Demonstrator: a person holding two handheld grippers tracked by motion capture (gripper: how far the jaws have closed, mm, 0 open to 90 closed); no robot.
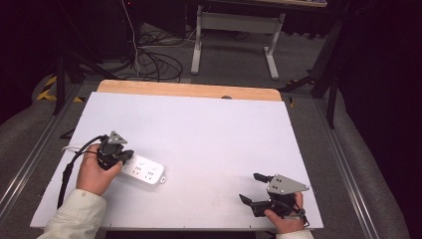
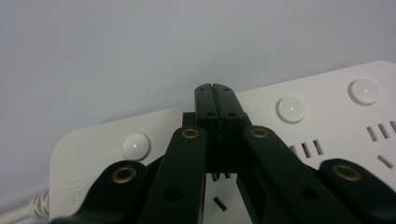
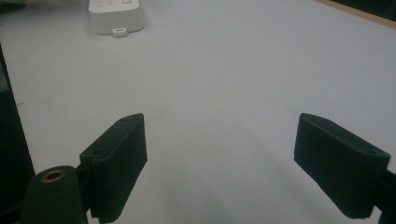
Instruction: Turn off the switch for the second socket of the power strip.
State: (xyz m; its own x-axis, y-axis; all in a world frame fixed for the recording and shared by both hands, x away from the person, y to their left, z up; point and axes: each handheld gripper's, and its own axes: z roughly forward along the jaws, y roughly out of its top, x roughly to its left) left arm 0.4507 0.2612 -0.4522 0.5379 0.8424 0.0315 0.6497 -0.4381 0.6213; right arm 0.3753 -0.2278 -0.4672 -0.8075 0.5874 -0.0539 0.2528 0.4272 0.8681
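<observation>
Left gripper (image 1: 121, 155), jaws pressed together, over the power strip (image 1: 144, 172) near the tabletop (image 1: 209, 129) left edge; right gripper (image 1: 253, 188) spread over bare surface

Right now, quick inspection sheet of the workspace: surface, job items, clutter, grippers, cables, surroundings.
Surface: white table top, wooden strip along its far edge.
Job's things: white power strip lying flat at the near left, three round buttons on top.
Clutter: nothing seen.
Grippers: left gripper shut, over the power strip; right gripper open, holding nothing, near right of the table.
Cables: power strip's white cord; black cable trailing from the left gripper.
Surroundings: grey floor, tangled cables, white desk frame beyond.
</observation>
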